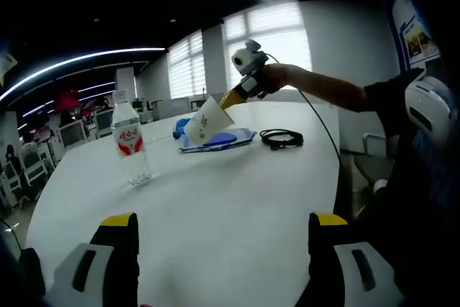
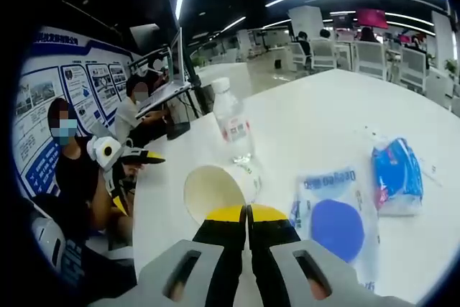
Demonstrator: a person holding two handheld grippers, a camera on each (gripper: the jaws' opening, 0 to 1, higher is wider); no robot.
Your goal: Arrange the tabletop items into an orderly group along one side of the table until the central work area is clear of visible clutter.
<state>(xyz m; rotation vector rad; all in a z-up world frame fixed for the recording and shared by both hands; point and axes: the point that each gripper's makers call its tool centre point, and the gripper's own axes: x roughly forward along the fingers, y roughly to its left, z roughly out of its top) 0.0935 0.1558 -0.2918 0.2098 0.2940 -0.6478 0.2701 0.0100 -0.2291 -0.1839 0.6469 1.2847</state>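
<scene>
White office table (image 1: 237,177), right tongs (image 2: 248,213) clamped on paper cup (image 2: 215,190), left tongs (image 1: 224,224) agape.

Worktop layout, seen from my 2 claws

From my left claw I see the bottle (image 1: 131,139) standing left on the worktop (image 1: 237,199), the cup (image 1: 207,120) lifted clear to its right, the flat packet (image 1: 219,140) behind beneath the cup, and the cable coil (image 1: 281,138) further right.
</scene>
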